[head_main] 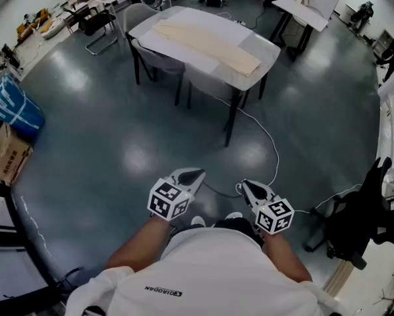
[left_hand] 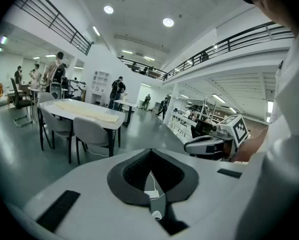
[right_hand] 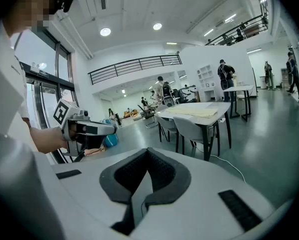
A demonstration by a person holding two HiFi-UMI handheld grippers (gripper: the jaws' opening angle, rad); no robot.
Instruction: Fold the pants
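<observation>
The pants [head_main: 207, 43] lie stretched out lengthwise on the white table [head_main: 268, 50] at the far side of the open floor [head_main: 118, 124], well apart from the person [head_main: 217, 275]. No fold looks begun, and the job seems to be at its approach. Laid flat along the table's length with bare top beside them, the pants look set out ready for folding on the spot. The left tongs [head_main: 191, 175] and the right tongs [head_main: 251, 188] sit side by side close in front of the body, both tipped a little downward and aimed at nothing in particular. That reads as a carrying posture for the walk over, not a reach. In the left gripper view the left tongs have their dark pads drawn together at the tips and grip nothing; only floor and a bit of white cord show through the slot lower down. In the right gripper view the right tongs are likewise closed up and empty, sensible enough with no cloth within reach. 2 chairs [left_hand: 92, 131] stand pushed in at the table's near side, so that edge may be awkward to stand at. A cable [head_main: 271, 147] trails across the floor from the table toward the person and could catch a foot on the way.
</observation>
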